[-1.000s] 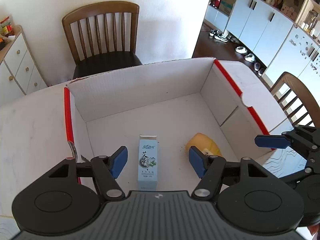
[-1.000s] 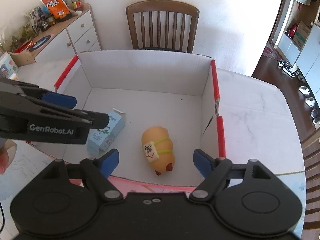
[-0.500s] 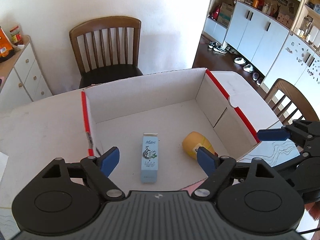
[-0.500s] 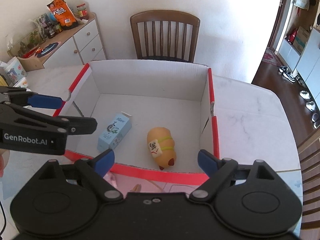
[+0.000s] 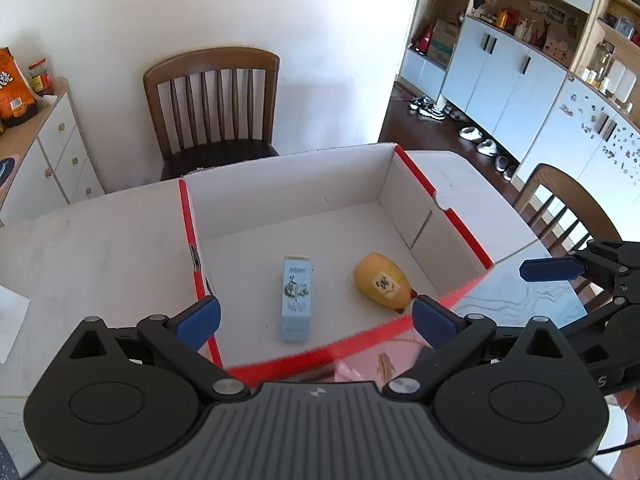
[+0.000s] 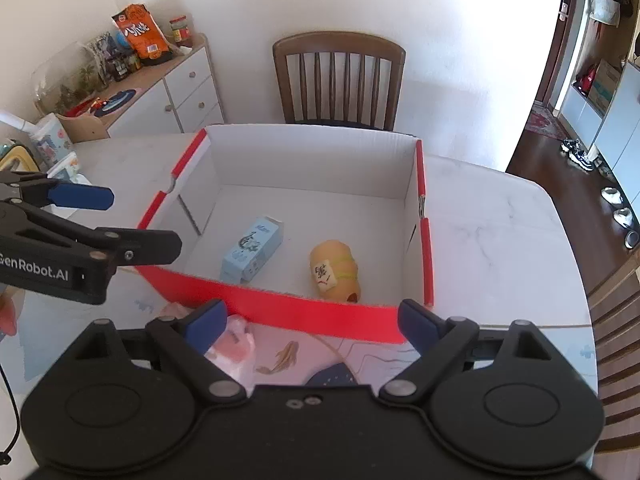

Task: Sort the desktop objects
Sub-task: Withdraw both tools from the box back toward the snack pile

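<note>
A white cardboard box with red rims [image 5: 188, 216] [image 6: 320, 314] stands on the marble table. Inside it lie a light blue carton [image 5: 296, 300] [image 6: 252, 254] and a yellow squishy toy with a label [image 5: 382, 286] [image 6: 334, 272]. My left gripper [image 5: 316, 316] hovers over the box's near wall, its jaws opening with nothing between them. My right gripper [image 6: 313, 320] hangs just before that same wall, jaws also opening and empty. Each gripper shows in the other's view, the left gripper [image 6: 120, 220] at the left and the right gripper [image 5: 560, 280] at the right.
A wooden chair [image 5: 212, 108] [image 6: 340, 80] stands behind the table and another chair [image 5: 560, 200] at its right side. A white cabinet [image 6: 180, 92] carries snacks. A pink plastic-wrapped item [image 6: 236, 344] lies on a fish-patterned mat [image 6: 288, 354] in front of the box.
Both grippers have drawn back and up out of the box, and their jaws have spread wider. The carton and the toy stay where they lay.
</note>
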### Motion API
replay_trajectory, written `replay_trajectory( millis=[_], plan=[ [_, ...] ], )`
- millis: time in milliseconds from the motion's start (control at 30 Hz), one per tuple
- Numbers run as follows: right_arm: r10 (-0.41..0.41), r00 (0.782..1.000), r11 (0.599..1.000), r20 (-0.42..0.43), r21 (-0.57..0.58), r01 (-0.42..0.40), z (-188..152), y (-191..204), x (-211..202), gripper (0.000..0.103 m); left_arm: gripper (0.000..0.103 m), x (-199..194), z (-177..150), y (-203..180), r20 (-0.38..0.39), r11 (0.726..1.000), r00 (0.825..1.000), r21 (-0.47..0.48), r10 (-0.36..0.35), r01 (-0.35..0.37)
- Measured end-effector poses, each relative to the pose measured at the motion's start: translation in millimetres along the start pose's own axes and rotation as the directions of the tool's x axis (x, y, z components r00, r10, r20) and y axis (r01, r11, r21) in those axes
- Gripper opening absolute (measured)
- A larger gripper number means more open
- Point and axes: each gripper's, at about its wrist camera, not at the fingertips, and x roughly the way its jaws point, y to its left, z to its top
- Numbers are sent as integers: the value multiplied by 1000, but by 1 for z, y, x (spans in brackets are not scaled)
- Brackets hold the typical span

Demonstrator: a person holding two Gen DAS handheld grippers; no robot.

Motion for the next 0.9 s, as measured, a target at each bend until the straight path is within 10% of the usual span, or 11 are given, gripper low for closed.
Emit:
replay_trajectory(
  millis=[900],
  plan=[
    [2, 999, 998, -43, 60, 1, -92, -7, -21, 94, 103, -26, -120, 29, -43, 994, 997, -101, -56, 51]
  ],
)
